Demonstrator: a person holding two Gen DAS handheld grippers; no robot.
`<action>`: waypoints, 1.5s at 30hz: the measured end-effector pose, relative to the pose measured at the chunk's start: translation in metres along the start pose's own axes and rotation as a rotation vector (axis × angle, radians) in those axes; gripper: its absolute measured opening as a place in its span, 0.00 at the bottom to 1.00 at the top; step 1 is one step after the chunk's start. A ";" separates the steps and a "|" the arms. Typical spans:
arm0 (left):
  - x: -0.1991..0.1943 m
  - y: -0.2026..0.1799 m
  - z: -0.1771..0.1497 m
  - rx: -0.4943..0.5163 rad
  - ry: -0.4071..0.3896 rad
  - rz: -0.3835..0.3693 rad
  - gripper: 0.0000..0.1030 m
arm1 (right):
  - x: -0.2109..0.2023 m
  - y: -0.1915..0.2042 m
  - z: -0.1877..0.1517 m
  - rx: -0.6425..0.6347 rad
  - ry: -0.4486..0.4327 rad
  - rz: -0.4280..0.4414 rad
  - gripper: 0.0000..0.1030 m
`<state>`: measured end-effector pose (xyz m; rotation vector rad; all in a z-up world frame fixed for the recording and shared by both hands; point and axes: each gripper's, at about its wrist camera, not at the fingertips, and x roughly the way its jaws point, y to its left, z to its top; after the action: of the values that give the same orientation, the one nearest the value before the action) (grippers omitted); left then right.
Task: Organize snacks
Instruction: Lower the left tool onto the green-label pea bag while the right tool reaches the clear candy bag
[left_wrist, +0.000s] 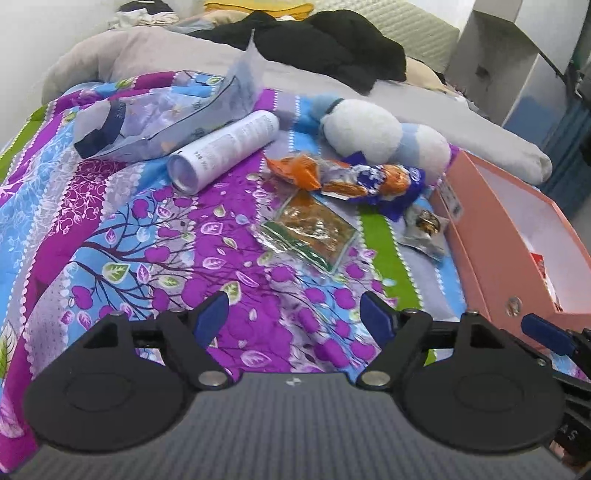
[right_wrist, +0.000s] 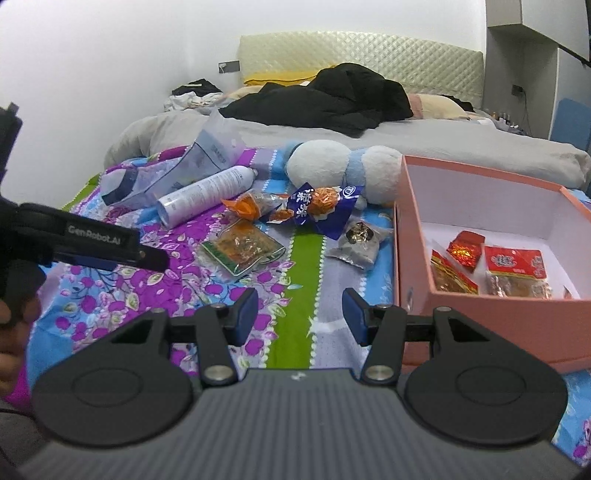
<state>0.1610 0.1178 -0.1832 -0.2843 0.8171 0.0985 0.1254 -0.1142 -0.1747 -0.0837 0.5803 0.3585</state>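
Loose snacks lie on the flowered bedspread: a clear green-edged packet (left_wrist: 308, 229) (right_wrist: 242, 247), an orange packet (left_wrist: 295, 171) (right_wrist: 247, 205), a blue wrapper with orange pieces (left_wrist: 373, 182) (right_wrist: 317, 206) and a small silver packet (left_wrist: 424, 229) (right_wrist: 356, 240). To their right stands an open pink box (left_wrist: 480, 251) (right_wrist: 480, 314) holding red packets (right_wrist: 513, 264). My left gripper (left_wrist: 295, 314) hovers open over the bedspread, short of the green-edged packet, with nothing between its fingers. My right gripper (right_wrist: 301, 312) is open and empty too, beside the box's near left corner.
A white spray can (left_wrist: 225, 151) (right_wrist: 207, 195), a clear plastic bag (left_wrist: 159, 118) and a white and blue plush toy (left_wrist: 369, 129) (right_wrist: 332, 166) lie behind the snacks. Black clothing (right_wrist: 332, 96) is heaped further back by the padded headboard.
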 end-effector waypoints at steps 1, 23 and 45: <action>0.003 0.003 0.000 -0.004 0.002 -0.001 0.79 | 0.005 0.000 0.000 -0.006 0.003 -0.005 0.51; 0.122 0.000 0.054 0.248 0.081 -0.060 0.83 | 0.142 -0.004 0.030 -0.038 0.016 -0.210 0.51; 0.185 -0.022 0.059 0.445 0.110 -0.112 0.89 | 0.218 -0.013 0.034 -0.154 0.125 -0.342 0.52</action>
<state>0.3332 0.1097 -0.2756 0.0861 0.9064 -0.2048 0.3168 -0.0536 -0.2670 -0.3509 0.6491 0.0640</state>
